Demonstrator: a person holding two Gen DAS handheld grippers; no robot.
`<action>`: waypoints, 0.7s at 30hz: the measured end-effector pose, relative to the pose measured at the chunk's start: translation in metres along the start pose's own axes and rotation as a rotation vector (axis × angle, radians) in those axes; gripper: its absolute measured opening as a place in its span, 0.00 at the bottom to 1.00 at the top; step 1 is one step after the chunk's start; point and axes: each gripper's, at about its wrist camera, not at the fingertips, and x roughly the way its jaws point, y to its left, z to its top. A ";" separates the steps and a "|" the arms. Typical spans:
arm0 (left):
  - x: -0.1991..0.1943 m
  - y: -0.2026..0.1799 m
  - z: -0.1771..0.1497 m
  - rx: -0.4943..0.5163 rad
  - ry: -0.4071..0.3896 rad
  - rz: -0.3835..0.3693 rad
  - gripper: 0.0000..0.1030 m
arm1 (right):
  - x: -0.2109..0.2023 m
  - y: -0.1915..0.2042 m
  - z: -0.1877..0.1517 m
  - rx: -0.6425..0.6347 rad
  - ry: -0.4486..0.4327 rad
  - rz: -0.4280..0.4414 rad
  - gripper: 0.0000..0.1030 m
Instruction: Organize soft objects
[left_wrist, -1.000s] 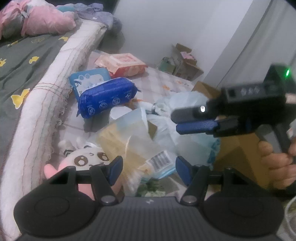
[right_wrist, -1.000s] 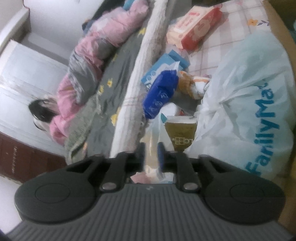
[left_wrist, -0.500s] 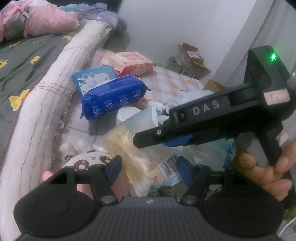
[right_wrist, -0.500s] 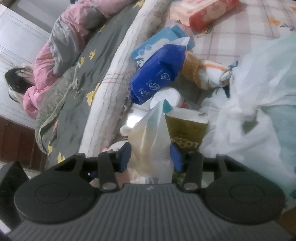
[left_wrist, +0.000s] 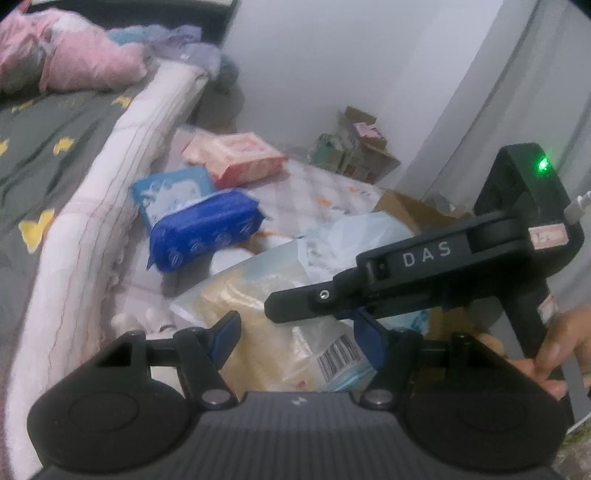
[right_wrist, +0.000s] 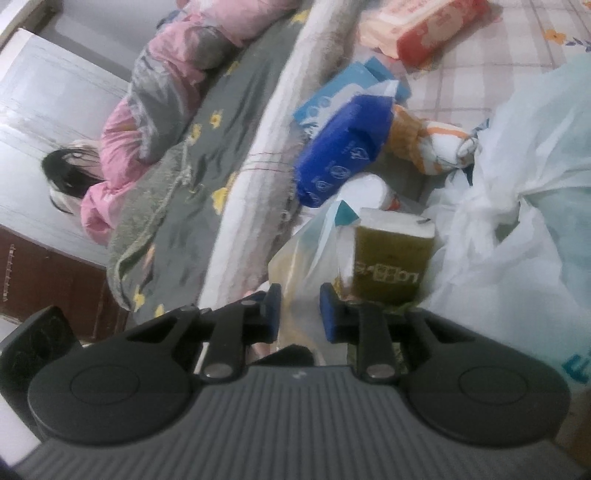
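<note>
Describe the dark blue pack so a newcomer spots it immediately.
Start at the bed edge and look at the floor clutter beside it. The dark blue pack lies partly on a light blue pack; only it carries a row of white round icons.

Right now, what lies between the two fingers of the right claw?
In the right wrist view, the right claw has the clear plastic bag of yellowish contents between its fingers; the pads are not pressed together.

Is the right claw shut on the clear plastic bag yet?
Not fully: the right claw straddles the clear plastic bag, blue pads apart with bag film between them. Contact cannot be told.
</note>
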 end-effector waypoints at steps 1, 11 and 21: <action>-0.003 -0.005 0.001 0.009 -0.008 -0.004 0.66 | -0.005 0.002 -0.001 -0.003 -0.008 0.005 0.20; -0.010 -0.067 0.014 0.120 -0.042 -0.070 0.66 | -0.075 -0.008 -0.015 0.004 -0.123 0.051 0.20; 0.034 -0.140 0.021 0.211 0.004 -0.167 0.72 | -0.162 -0.073 -0.043 0.106 -0.273 0.015 0.20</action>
